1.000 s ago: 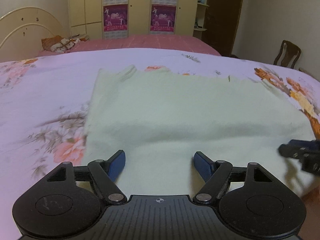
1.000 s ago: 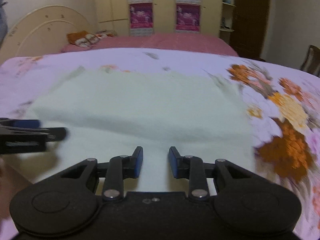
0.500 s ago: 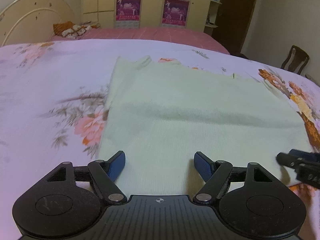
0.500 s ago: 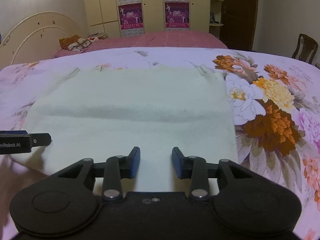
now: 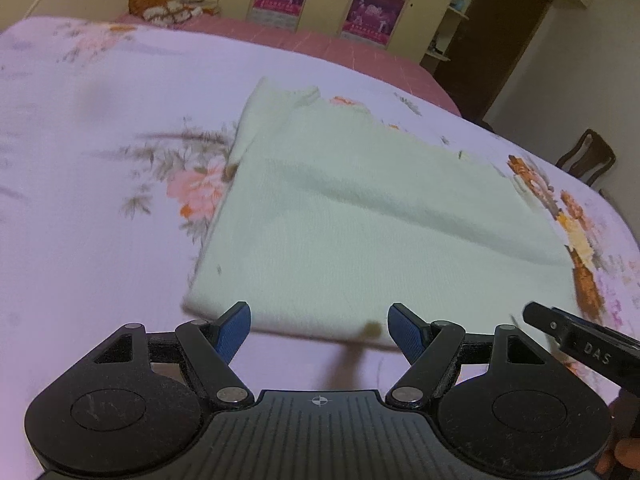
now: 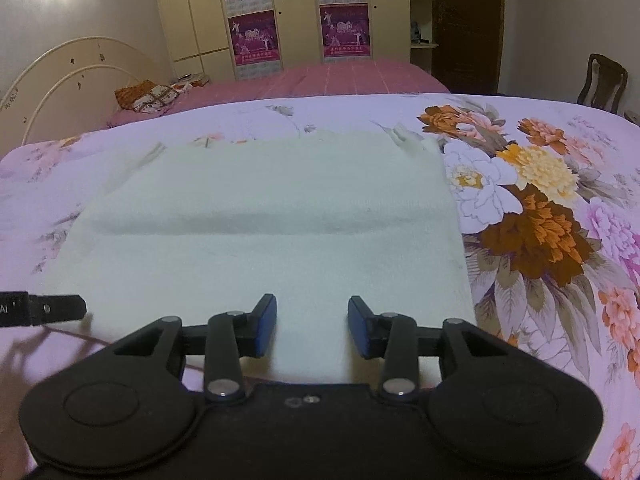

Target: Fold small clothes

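A pale green folded garment [image 5: 360, 224] lies flat on the floral bedsheet [image 5: 100, 220]; it also shows in the right wrist view [image 6: 272, 240], with a soft crease across its middle. My left gripper [image 5: 319, 330] is open and empty, above the garment's near edge toward its left corner. My right gripper [image 6: 312, 326] is open and empty, over the garment's near edge toward its right side. Each gripper's tip shows at the side of the other's view: the right one [image 5: 576, 340] and the left one [image 6: 48, 308].
The bed's floral sheet [image 6: 540, 208] spreads all around the garment. A pink bed [image 6: 320, 80] with a pillow [image 6: 148, 96] lies behind, then a wardrobe with posters [image 6: 296, 12]. A wooden chair [image 6: 604, 84] stands at the far right.
Both grippers have drawn back toward the garment's near edge and risen. The left one has swung left and tilted. The right one's jaws have opened wider. The garment has not moved.
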Demonstrator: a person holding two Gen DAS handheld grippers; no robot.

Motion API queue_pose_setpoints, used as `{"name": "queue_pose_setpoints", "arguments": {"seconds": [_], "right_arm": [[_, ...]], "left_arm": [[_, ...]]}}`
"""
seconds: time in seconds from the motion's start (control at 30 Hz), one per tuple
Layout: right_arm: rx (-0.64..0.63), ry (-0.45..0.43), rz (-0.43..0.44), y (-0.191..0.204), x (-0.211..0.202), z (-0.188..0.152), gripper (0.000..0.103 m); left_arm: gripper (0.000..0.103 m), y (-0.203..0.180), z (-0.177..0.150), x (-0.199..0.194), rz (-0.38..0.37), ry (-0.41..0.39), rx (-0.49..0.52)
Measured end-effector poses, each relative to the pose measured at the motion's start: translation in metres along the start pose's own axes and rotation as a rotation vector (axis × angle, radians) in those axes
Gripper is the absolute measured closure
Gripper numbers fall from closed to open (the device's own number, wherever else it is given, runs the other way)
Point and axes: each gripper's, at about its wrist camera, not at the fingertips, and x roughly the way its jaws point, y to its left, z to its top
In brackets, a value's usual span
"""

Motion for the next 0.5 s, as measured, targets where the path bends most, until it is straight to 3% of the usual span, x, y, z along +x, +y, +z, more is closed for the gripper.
{"name": "queue_pose_setpoints", "arguments": {"seconds": [0.17, 0.27, 0.5], "right_arm": [[-0.008, -0.004, -0.005, 0.004, 0.002, 0.001, 0.063], [-0.024, 0.048, -0.022, 0.004, 0.015, -0.003, 0.063], [-0.013, 0.025, -0.005, 0.005, 0.014, -0.004, 0.061]], "left_arm": [[0.028, 0.005, -0.008, 0.009, -0.027, 0.028, -0.052], [0.028, 0.007, -0.010, 0.011, -0.039, 0.000, -0.081], [0.028, 0.023, -0.008, 0.020, -0.137, -0.054, -0.244]]}}
